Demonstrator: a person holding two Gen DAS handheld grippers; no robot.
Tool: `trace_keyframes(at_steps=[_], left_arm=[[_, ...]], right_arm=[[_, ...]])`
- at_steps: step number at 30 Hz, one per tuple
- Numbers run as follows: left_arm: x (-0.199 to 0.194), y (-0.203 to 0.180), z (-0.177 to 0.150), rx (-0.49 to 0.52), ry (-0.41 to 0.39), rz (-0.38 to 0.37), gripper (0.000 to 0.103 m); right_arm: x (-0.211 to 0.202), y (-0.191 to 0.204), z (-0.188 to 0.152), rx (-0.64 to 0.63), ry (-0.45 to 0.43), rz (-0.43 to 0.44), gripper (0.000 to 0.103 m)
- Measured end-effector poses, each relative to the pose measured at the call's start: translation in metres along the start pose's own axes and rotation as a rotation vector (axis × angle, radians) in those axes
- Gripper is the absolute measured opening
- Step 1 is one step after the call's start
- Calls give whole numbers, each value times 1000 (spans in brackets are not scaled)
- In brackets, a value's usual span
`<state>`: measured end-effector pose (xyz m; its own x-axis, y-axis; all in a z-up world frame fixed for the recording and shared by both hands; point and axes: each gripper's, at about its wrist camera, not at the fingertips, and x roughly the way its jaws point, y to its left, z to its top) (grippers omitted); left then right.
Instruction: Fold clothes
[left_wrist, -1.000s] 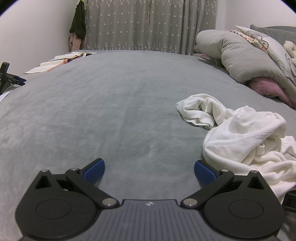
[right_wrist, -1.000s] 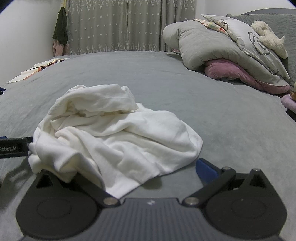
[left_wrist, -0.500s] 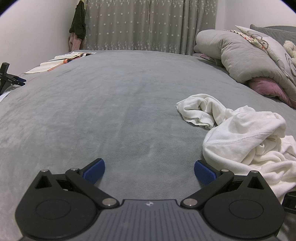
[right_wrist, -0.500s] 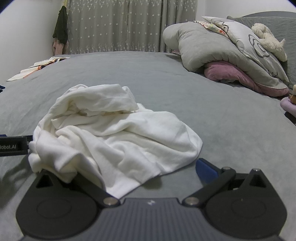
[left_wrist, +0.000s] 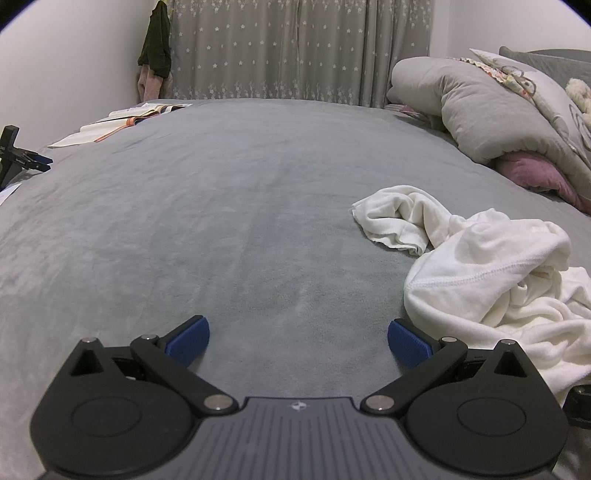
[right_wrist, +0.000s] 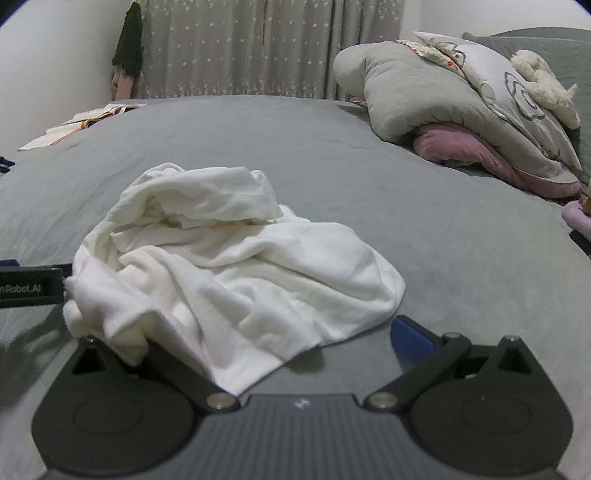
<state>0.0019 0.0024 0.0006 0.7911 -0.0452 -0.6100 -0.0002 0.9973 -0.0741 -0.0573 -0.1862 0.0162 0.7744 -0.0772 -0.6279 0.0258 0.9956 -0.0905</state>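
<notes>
White garment (right_wrist: 229, 266) crumpled, overlapping wide-spread right claw (right_wrist: 291, 343), bed (right_wrist: 424, 206)

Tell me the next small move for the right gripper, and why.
Probably close the right gripper on the hem of the crumpled white cotton garment: its jaws stand open, the cloth's near edge already drapes over its left finger, and the left gripper is open over bare grey bedspread.

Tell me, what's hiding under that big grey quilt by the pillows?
A pink cushion pokes out from under the folded grey quilt. On top lie a patterned pillow and a fluffy cream toy. Anything deeper beneath is covered.
</notes>
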Motion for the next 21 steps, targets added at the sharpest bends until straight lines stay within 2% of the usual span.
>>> trace_keyframes(at_steps=[10,12,16,21], left_arm=[[-7,-3,2,25,14,5,103],[-13,-3,1,59,6,3,103],[-27,-9,-1,149,-29,4,103],[-47,-27,0,301,-79,-6,103]], right_arm=[[-11,-3,-6,-117,-42,30,103],[-15,-7,-5,-127,-50,38,103],[-23,-28,1,-65,-64,69,103],[-20,-53,9,13,-29,55,103]])
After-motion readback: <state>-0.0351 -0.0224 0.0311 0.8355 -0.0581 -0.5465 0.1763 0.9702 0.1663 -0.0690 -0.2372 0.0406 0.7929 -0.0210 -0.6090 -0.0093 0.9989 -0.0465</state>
